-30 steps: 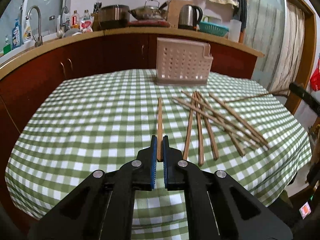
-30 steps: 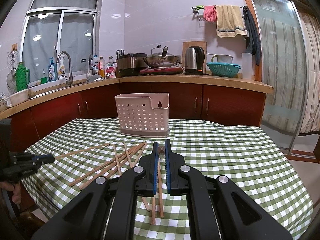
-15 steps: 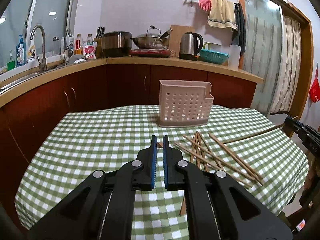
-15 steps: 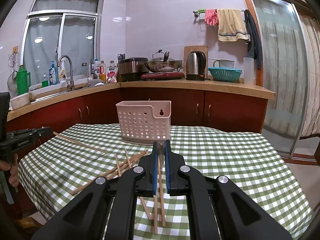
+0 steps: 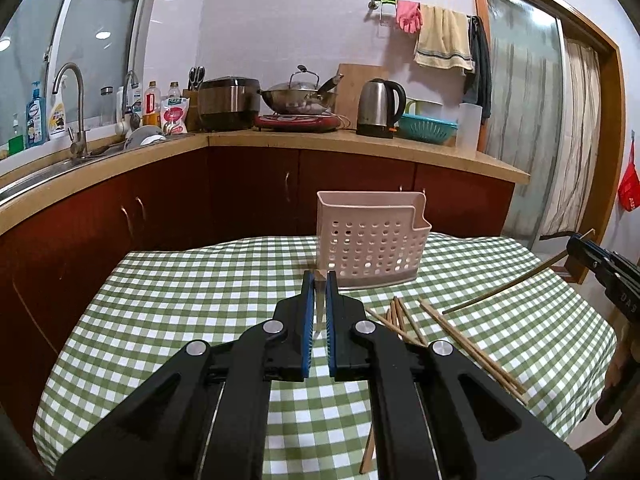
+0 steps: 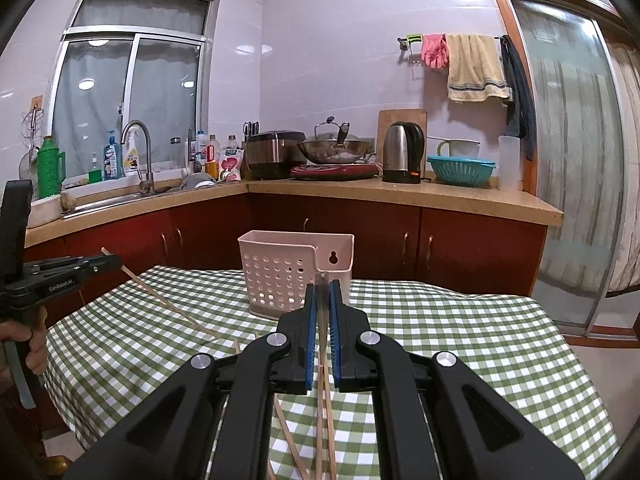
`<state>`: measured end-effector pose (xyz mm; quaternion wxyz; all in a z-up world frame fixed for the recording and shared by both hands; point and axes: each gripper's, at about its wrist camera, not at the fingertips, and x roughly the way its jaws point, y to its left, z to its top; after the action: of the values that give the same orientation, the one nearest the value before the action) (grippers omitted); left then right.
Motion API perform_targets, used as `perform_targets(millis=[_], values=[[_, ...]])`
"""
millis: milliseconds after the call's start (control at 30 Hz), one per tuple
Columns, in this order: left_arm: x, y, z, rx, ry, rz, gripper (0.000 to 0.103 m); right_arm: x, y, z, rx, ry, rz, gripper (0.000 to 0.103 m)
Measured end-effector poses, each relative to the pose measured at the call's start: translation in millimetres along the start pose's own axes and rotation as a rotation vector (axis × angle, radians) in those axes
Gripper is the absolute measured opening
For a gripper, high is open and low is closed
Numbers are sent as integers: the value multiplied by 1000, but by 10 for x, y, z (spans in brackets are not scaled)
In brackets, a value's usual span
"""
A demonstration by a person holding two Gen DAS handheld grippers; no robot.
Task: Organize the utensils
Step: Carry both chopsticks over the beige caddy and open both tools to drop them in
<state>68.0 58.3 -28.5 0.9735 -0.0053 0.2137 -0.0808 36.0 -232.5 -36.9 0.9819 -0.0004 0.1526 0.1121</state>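
A pink perforated utensil holder [image 5: 370,238] stands upright on the green checked table [image 5: 180,300]; it also shows in the right wrist view [image 6: 294,276]. My left gripper [image 5: 319,280] is shut on a wooden chopstick [image 5: 319,304], lifted above the table, short of the holder. My right gripper [image 6: 322,288] is shut on another chopstick [image 6: 321,312], also lifted. The left gripper's chopstick [image 6: 168,304] slants down at the left of the right wrist view. Several loose chopsticks [image 5: 460,332] lie on the cloth to the right.
Behind the table runs a wooden counter [image 5: 360,146] with red cabinets, a sink and tap [image 5: 76,108], a rice cooker, a wok, a kettle [image 5: 380,108] and a teal colander. A sliding door is at the right.
Both grippers have risen from the table, each with a chopstick held in it, and now sit higher and more level facing the holder.
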Motion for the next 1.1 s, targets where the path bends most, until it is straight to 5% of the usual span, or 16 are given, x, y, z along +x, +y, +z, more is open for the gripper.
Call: perform_targets(millis=[233,700,1100], values=[[16,50,223,-38,-30,-38,6,27,-37,236,9,-37,12,7],[-98,-101,1290,31,-219,-97,6,244,-206,1088,-27,-170,38,7],[816,-200,1372,66,-51,-122,6,1111,-328,990,35,-9,92,7]])
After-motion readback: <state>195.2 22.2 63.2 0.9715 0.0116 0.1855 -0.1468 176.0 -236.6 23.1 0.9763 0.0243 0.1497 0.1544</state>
